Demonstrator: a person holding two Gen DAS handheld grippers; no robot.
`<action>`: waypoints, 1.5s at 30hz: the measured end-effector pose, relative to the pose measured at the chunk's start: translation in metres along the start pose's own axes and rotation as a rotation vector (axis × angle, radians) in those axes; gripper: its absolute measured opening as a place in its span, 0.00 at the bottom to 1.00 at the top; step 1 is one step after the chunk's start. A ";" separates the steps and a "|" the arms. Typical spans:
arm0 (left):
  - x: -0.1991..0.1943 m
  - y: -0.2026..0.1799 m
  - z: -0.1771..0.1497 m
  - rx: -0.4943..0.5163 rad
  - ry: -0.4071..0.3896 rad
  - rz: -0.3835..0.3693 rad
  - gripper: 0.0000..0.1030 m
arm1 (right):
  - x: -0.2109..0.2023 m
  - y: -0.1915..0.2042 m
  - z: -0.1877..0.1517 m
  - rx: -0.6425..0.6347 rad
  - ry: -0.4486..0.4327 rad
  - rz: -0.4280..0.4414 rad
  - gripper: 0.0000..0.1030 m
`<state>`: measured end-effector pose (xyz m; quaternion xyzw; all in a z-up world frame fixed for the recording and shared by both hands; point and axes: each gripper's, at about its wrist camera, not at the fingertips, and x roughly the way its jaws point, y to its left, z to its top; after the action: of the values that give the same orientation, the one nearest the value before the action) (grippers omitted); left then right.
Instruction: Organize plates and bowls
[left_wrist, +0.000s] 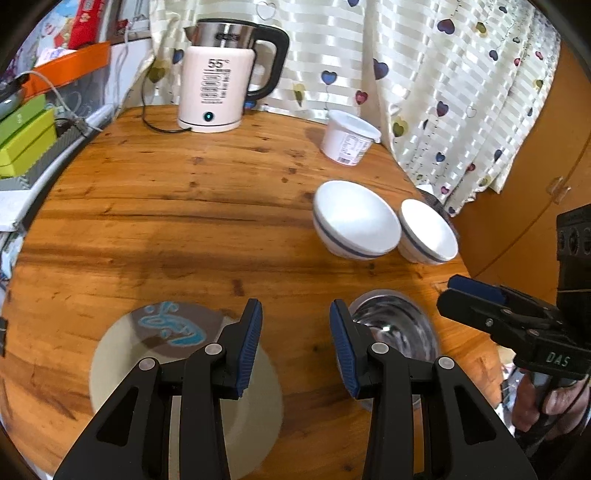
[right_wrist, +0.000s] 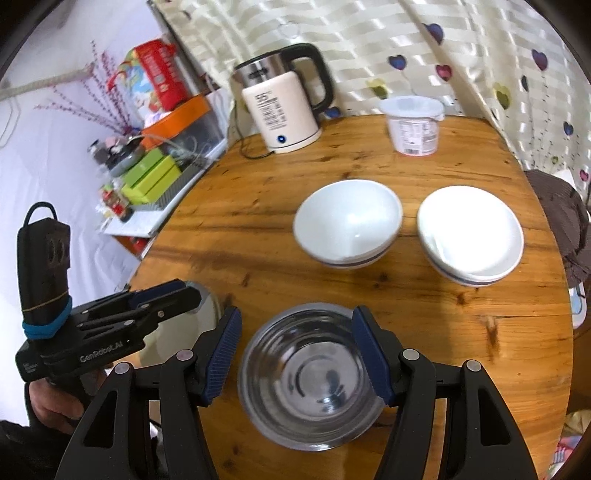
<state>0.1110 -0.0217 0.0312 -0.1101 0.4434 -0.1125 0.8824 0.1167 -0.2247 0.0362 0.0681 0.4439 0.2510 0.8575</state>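
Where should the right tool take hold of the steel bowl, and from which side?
Probably at the rim of the steel bowl, from above on its near side: one finger inside, one outside. It sits upright and looks wider than the right tool opens, so pinching the thin wall seems the better way.

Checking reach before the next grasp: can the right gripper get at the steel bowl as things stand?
Probably yes. The right gripper hangs open directly above the steel bowl, its fingers straddling the rim, with nothing between. The left gripper sits off to the side.

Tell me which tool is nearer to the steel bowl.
Right. The right tool hangs open directly over the steel bowl; the left tool is beside it, over a plate.
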 end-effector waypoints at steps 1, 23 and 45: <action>0.001 -0.002 0.002 0.001 0.002 -0.007 0.38 | -0.001 -0.002 0.001 0.006 -0.002 -0.004 0.61; 0.045 -0.019 0.048 -0.018 0.033 -0.048 0.38 | 0.022 -0.056 0.027 0.207 -0.017 -0.036 0.31; 0.106 -0.024 0.069 -0.030 0.100 -0.064 0.38 | 0.063 -0.085 0.046 0.287 0.016 -0.032 0.31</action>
<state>0.2254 -0.0690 -0.0019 -0.1314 0.4847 -0.1393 0.8534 0.2150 -0.2628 -0.0107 0.1808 0.4832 0.1716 0.8393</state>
